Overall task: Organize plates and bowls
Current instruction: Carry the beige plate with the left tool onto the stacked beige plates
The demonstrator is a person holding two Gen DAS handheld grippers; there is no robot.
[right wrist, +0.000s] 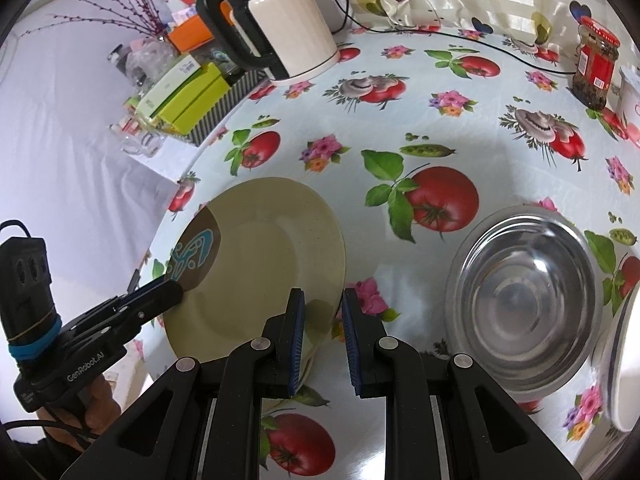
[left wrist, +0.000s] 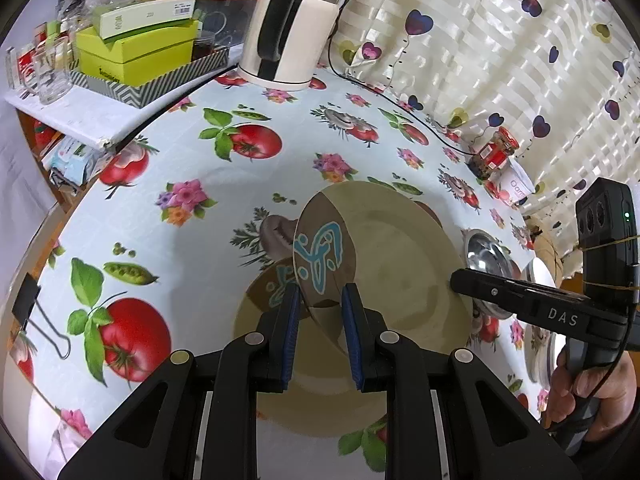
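Over the table, left tool (left wrist: 320, 312) pinches tilted beige plate (left wrist: 384, 264); right tool (right wrist: 323, 332) parted.

Glossy cream ceramic plate (right wrist: 264, 256), mirror-shiny steel bowl (right wrist: 528, 312), and a smooth, printed plastic-looking tablecloth (right wrist: 400, 80).

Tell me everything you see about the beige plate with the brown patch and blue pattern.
The beige plate is round and glossy, ceramic by its look, with a wide rim and a shallow centre. One side of the rim bears a brown patch with a blue swirl pattern. It is tilted, lifted on the patch side. The left gripper has its fingers around that edge. A similar plate lies below it on the tablecloth. The right gripper straddles the opposite rim, open.
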